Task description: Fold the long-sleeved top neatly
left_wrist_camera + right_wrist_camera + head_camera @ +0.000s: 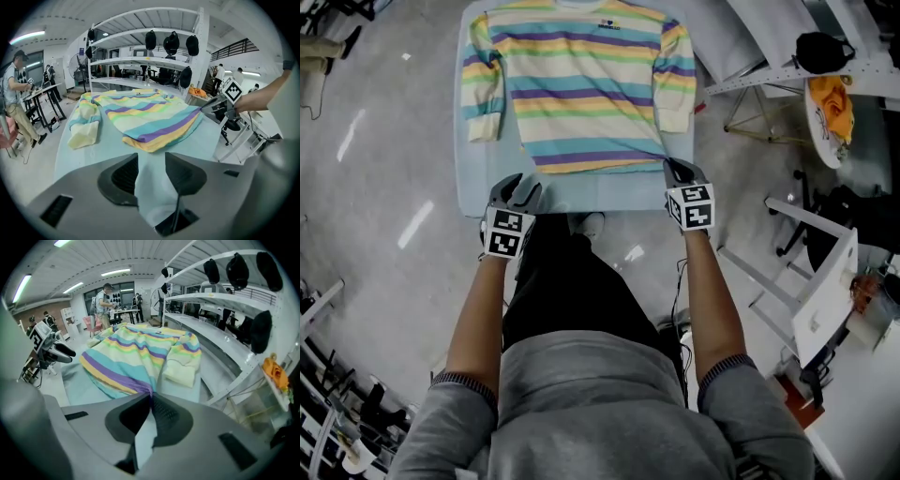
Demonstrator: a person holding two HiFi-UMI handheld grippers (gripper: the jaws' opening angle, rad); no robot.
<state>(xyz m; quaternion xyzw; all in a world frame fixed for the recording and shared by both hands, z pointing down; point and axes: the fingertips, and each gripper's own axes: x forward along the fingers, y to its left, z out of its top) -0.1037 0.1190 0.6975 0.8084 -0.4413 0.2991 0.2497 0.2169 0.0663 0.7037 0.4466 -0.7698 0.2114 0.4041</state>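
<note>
Head view high up, looking steeply down at the desk [476, 180], both gripper views low and close, facing across the same striped top [581, 84].

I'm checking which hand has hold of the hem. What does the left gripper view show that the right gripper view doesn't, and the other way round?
Only the left gripper view: the left gripper with its fingers apart over bare table cover, just short of the hem. Only the right gripper view: the right gripper with its fingers closed on a hem corner of the striped top. Both: the top lying spread on the table cover, and shelving hung with black caps.
</note>
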